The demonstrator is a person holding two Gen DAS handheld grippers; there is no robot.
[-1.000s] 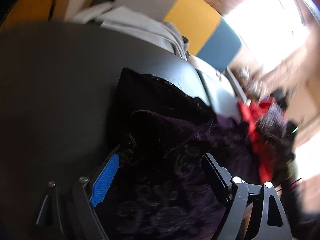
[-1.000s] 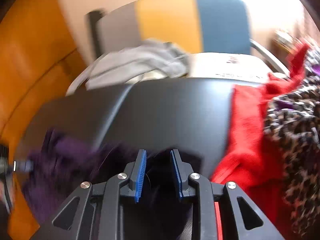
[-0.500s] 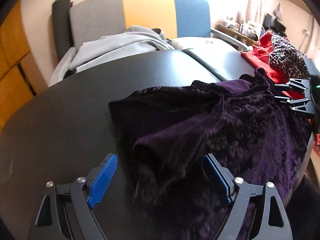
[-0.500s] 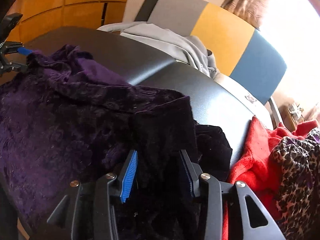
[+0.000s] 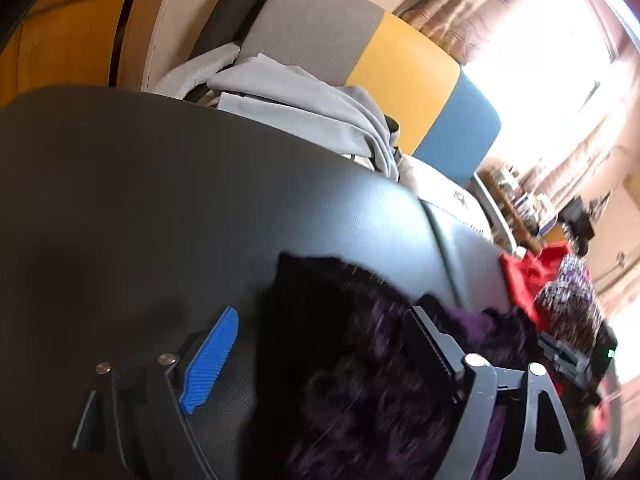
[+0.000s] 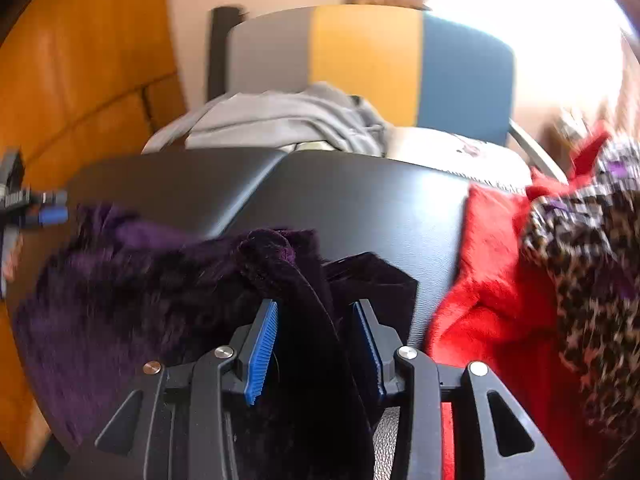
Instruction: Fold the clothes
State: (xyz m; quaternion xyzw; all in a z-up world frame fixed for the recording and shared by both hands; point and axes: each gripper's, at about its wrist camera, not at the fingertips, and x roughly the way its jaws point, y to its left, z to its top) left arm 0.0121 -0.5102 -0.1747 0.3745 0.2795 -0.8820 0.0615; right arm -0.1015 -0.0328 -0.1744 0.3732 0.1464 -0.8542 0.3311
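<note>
A dark purple velvet garment (image 5: 360,380) lies bunched on the black table (image 5: 160,200). My left gripper (image 5: 322,312) hangs over the garment's left edge, its jaws wide and opening. Cloth lies between them, and the blue pad (image 5: 212,360) stands clear of it. In the right wrist view the garment (image 6: 120,288) spreads to the left, and a thick fold runs up between the fingers of my right gripper (image 6: 316,304), which is shut on it. The left gripper (image 6: 40,208) shows at that view's far left edge.
A red garment (image 6: 480,280) and a leopard-print one (image 6: 592,260) are heaped on the table's right side. Behind the table stands a grey, yellow and blue chair (image 6: 368,64) with a grey garment (image 6: 280,120) on its seat. Bare black tabletop (image 6: 360,200) lies beyond the purple cloth.
The purple garment, spread wide half a second ago, is now bunched closer together. The right jaws stand wider than a second ago, cloth still between them. Both views have swung.
</note>
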